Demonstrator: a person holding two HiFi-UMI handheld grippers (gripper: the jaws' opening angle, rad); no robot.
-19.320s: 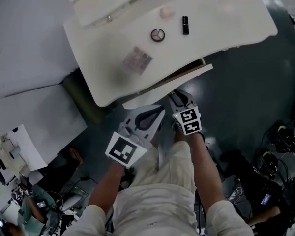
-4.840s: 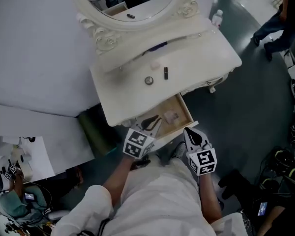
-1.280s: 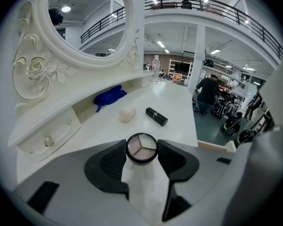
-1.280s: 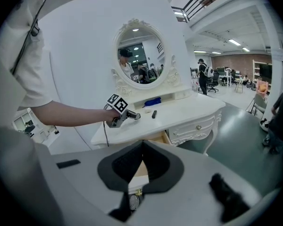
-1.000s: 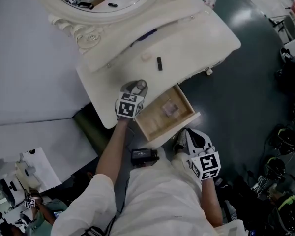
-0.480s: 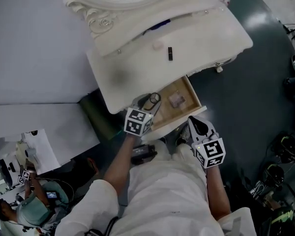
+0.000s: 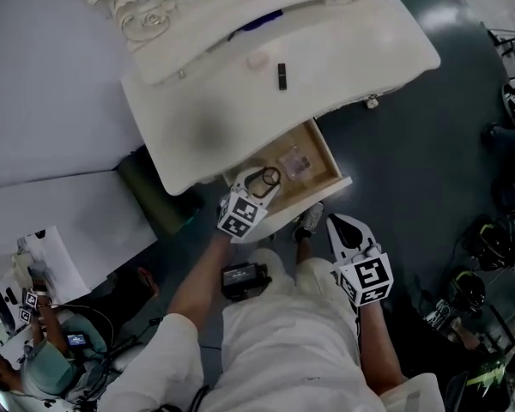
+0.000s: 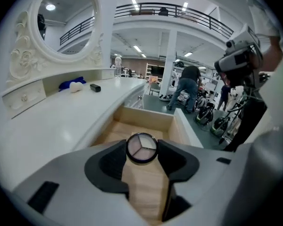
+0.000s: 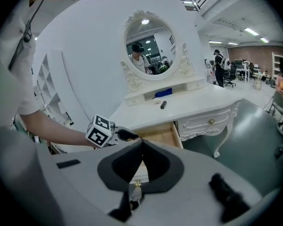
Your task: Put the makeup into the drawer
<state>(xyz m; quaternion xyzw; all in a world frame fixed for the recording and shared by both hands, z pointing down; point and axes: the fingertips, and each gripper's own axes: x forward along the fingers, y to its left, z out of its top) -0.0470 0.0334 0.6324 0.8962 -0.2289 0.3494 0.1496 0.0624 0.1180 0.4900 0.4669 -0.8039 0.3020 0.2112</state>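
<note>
While the white vanity table fills the top of the head view, dark green floor lies round it and a white wall runs along its left. The wooden drawer stands pulled out under the tabletop. On the top lie a black lipstick tube and a pale round puff, near each other but apart, with a blue item on the raised shelf behind. The oval mirror is cut off in the head view. A small clear item lies in the drawer, too small to tell what. A tiny gold-tipped thing shows below the right jaws, unclear.

The left arm reaches forward, and the left gripper tilts down over the drawer's near left corner. Its jaws stand partway apart, clamped on the round compact, which is held on edge with its three-part face toward the camera. Whether the compact touches the drawer bottom, cannot tell. The right gripper hangs by the person's right leg, near the drawer front but apart, pointing down, jaws pressed together with nothing between them
</note>
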